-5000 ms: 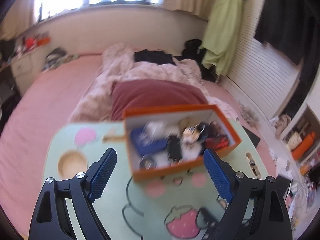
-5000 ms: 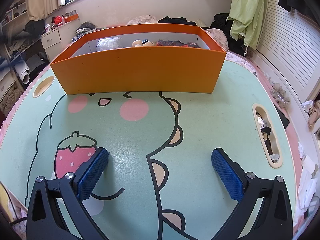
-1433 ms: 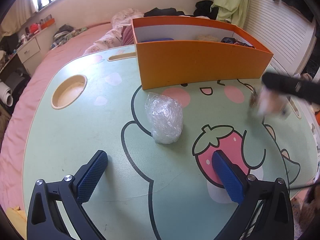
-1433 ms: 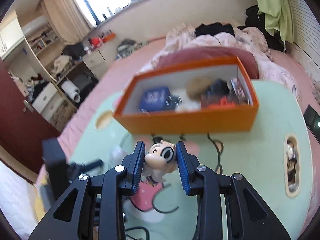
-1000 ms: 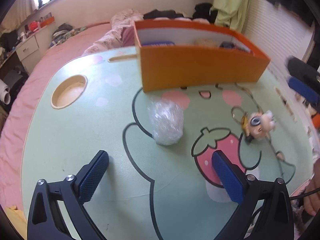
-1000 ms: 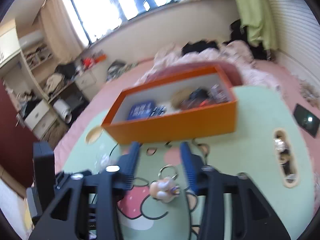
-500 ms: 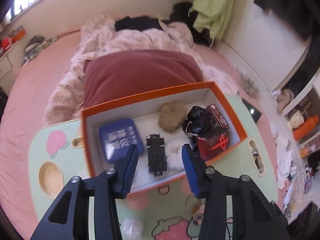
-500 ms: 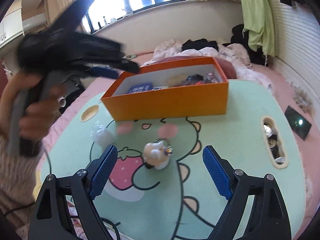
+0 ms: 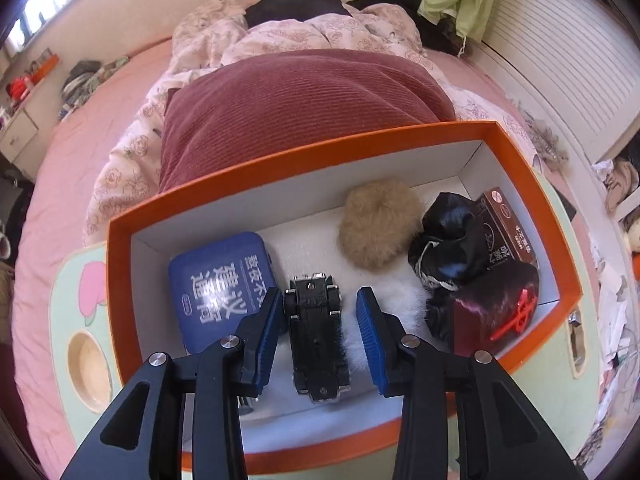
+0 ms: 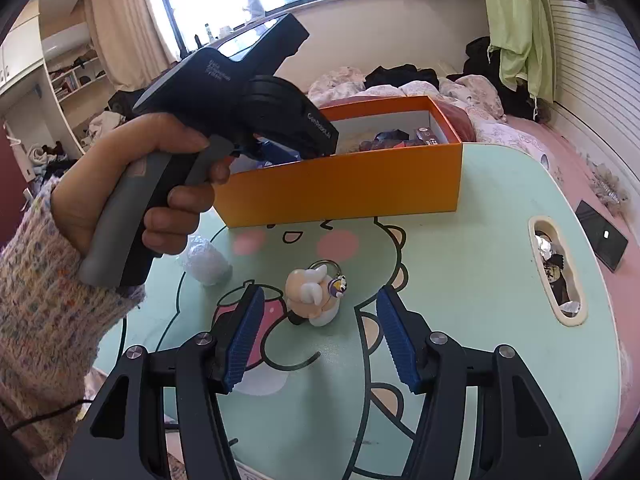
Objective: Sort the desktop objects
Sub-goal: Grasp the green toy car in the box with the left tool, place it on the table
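Your left hand-held gripper [image 9: 318,334] points steeply down into the orange cardboard box [image 9: 328,144], its blue pads narrowed either side of the black rectangular toy-car chassis [image 9: 316,340] but not visibly pressing it. The chassis lies with its long axis running near to far, in line with the fingers. Farther right, your right hand-held gripper [image 10: 320,336] is closing, its jaws apart around the cream cartoon keychain figure [image 10: 314,294] on the mint-green desk [image 10: 460,280].

- I see my left gripper [image 9: 318,330] straddling a black toy car [image 9: 317,338], hemmed by blue tin [image 9: 220,284] and white fluff [image 9: 384,312].
- Open tabletop [image 10: 472,280] surrounds the figurine keychain [image 10: 314,296].
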Demonstrator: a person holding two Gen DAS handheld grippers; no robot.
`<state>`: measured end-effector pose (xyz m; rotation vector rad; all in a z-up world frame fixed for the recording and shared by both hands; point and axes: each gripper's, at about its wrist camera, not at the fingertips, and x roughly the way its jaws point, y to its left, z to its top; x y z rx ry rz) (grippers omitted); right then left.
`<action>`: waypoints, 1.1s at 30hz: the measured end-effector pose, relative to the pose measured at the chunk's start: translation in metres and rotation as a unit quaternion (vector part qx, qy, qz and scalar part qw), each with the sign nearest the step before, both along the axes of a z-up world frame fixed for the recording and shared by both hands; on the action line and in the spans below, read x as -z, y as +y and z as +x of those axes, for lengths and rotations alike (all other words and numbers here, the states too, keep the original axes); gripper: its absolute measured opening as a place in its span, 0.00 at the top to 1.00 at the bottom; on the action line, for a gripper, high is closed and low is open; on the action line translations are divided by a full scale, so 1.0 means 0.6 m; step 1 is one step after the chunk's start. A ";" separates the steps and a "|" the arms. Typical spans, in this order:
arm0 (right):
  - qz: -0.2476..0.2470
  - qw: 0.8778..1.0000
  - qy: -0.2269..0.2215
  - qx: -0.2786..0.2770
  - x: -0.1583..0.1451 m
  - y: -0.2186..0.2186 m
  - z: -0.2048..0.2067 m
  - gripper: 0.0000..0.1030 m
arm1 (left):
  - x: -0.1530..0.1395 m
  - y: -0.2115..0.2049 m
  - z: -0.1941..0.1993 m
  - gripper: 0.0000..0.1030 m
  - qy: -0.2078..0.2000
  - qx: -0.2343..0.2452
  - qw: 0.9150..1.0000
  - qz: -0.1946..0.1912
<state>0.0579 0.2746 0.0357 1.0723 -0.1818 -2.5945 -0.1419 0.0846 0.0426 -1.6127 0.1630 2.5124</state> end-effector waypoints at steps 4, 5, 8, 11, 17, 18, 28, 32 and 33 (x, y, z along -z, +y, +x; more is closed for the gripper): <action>0.017 1.000 0.009 0.001 -0.004 -0.007 0.008 0.42 | -0.004 -0.002 0.014 0.63 -0.014 -0.003 1.000 0.026; 0.019 1.000 0.013 0.000 -0.005 -0.008 0.010 0.42 | -0.001 0.000 0.017 0.63 -0.015 0.005 0.999 0.030; 0.020 1.000 0.019 -0.004 -0.009 -0.011 0.012 0.42 | 0.007 -0.021 0.007 0.63 -0.031 -0.009 0.996 0.077; 0.014 1.000 0.016 -0.008 -0.008 -0.010 0.009 0.42 | 0.015 -0.051 -0.019 0.68 -0.050 -0.049 0.992 0.102; 0.003 1.000 0.013 -0.009 -0.007 -0.004 0.007 0.42 | 0.026 -0.055 0.003 0.72 -0.048 -0.050 0.991 0.116; 0.001 1.000 0.012 -0.010 -0.007 -0.004 0.006 0.42 | 0.028 -0.060 0.000 0.72 -0.045 -0.053 0.991 0.118; -0.001 1.000 0.012 -0.007 -0.004 -0.002 0.003 0.42 | -0.025 -0.088 0.012 0.73 -0.007 -0.032 0.982 0.184; -0.002 1.000 0.012 -0.007 -0.004 -0.001 0.003 0.42 | -0.097 -0.113 0.070 0.73 0.053 -0.007 0.972 0.227; -0.002 1.000 0.013 -0.007 -0.004 -0.001 0.003 0.42 | -0.110 -0.124 0.093 0.73 0.065 -0.002 0.969 0.239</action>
